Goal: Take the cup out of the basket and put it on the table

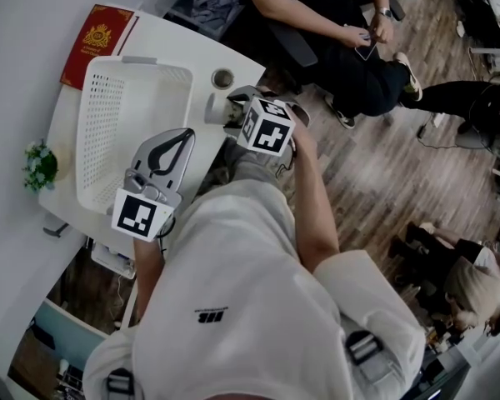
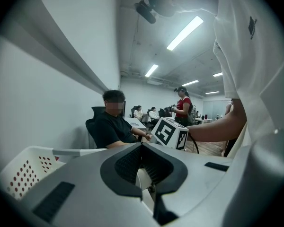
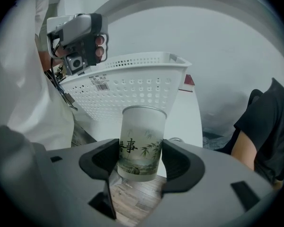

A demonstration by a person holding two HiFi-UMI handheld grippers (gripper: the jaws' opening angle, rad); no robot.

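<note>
The frosted cup (image 3: 141,141) with bamboo print is out of the basket (image 1: 100,123). It stands upright, pinched between the right gripper's (image 3: 141,159) jaws, just beside the basket at the tabletop (image 1: 196,42) edge. The left gripper (image 2: 142,148), its jaws pressed together and empty, hovers over the basket's near end.

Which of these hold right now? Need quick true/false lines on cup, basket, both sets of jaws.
1. The right gripper has its jaws clamped on the cup. True.
2. The cup sits inside the basket. False: it is held in the air outside the basket.
3. The left gripper holds the red book. False: its jaws are together and empty; the red book lies on the table beside the basket.
4. The basket has white perforated walls. True.
</note>
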